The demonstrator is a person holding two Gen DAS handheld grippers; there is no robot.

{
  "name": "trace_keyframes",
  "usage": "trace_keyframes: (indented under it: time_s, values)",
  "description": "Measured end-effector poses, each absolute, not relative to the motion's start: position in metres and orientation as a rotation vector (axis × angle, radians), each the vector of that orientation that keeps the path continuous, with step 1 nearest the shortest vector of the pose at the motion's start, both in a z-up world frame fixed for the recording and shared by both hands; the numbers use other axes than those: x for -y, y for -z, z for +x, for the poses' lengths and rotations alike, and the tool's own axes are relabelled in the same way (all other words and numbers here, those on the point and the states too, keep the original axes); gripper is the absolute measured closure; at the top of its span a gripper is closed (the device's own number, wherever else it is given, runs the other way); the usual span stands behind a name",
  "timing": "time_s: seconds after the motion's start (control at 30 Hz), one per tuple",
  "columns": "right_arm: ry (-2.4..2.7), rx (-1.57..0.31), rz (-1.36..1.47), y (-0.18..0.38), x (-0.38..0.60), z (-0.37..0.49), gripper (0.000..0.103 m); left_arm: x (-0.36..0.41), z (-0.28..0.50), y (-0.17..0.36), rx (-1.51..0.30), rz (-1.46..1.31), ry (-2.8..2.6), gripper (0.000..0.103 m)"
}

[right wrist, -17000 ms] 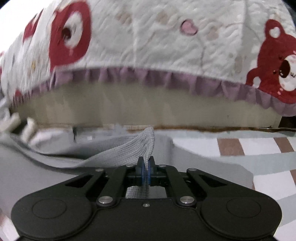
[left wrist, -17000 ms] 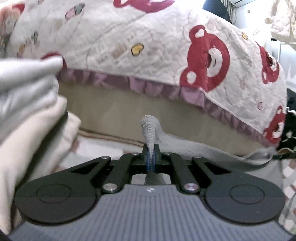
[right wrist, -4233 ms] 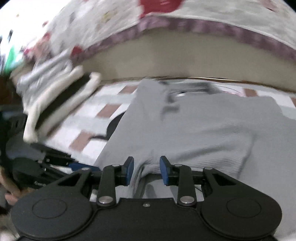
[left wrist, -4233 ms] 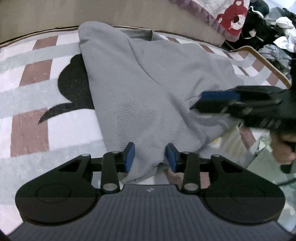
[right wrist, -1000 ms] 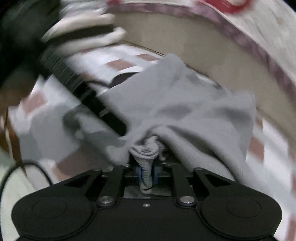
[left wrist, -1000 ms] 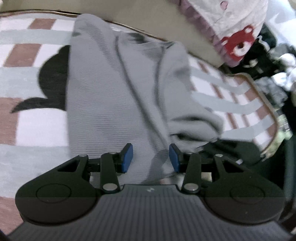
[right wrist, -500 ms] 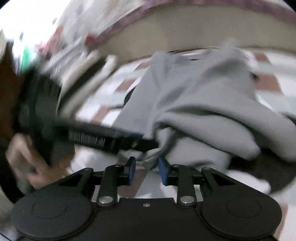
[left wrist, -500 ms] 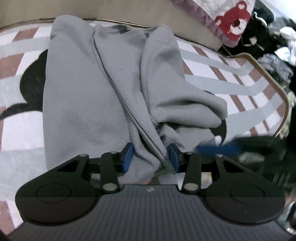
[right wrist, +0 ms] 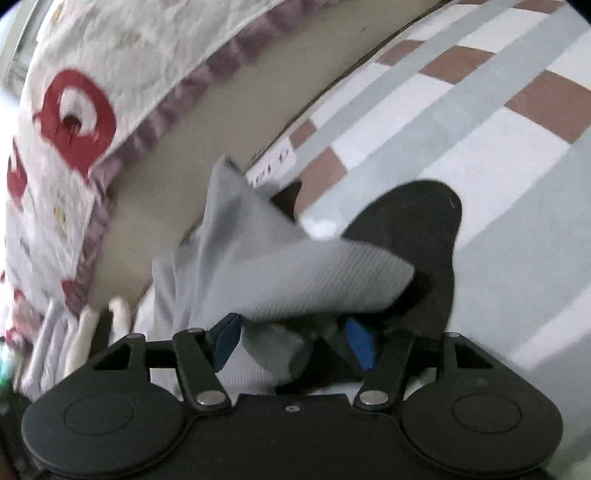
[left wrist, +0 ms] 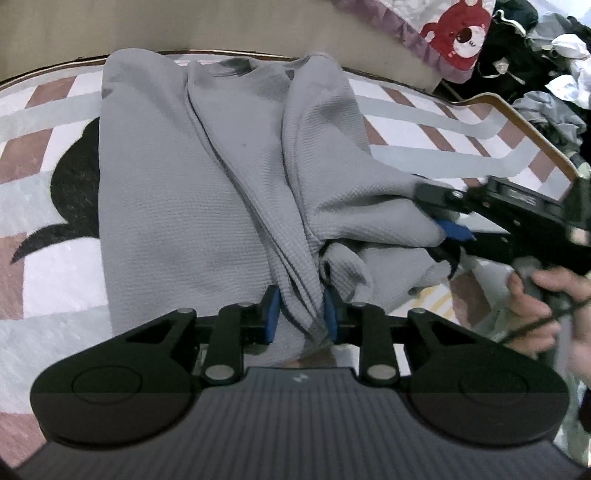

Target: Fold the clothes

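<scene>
We note the grey knit garment lying on the patterned rug on the floor, its far hem against the base of the bed at 12 o'clock in the left wrist view. Half a second ago its right side lay loosely over the middle; now that flap is drawn further across, with a rumpled end bunched at 3 o'clock. The right gripper, which a second ago pinched a twisted bundle of the fabric, has let go: its jaws are opening, now fairly wide, with slack cloth lying loose between the blue pads and not pressed by them. In the left wrist view it sits at 3 o'clock, at the bunched end, with the person's hand on its handle. The left gripper at 6 o'clock has changed the other way: its jaws are closing to a narrow gap over the pleated near hem, and the pads look to be touching the gathered folds. We judge the lengthwise fold laid but untidy; the left looks set to pin or lift the near hem for the next fold, and the bunched end probably wants smoothing first.
</scene>
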State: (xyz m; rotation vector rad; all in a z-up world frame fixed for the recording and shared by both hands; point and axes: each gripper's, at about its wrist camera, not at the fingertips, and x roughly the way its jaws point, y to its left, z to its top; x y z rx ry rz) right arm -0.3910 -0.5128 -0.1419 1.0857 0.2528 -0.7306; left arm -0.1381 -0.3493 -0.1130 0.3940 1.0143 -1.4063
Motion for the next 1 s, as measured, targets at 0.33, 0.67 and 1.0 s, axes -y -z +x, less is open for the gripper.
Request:
trace_keyframes:
  time_s: [0.33,0.67,1.0]
  values:
    - [0.642,-0.254,1.012,0.105,0.536,-0.346,0.097,0.332,-0.114,0.089,-0.912,0.233,1.355,0.071]
    - [0.285,-0.378,0.864,0.027,0.521,-0.226,0.091,0.338,-0.114,0.087,-0.861,0.201,1.353,0.061]
    - [0.361,-0.424,0.802,0.046,0.497,-0.28,0.069,0.332,-0.088,0.102,-0.968,0.14,1.27,0.061]
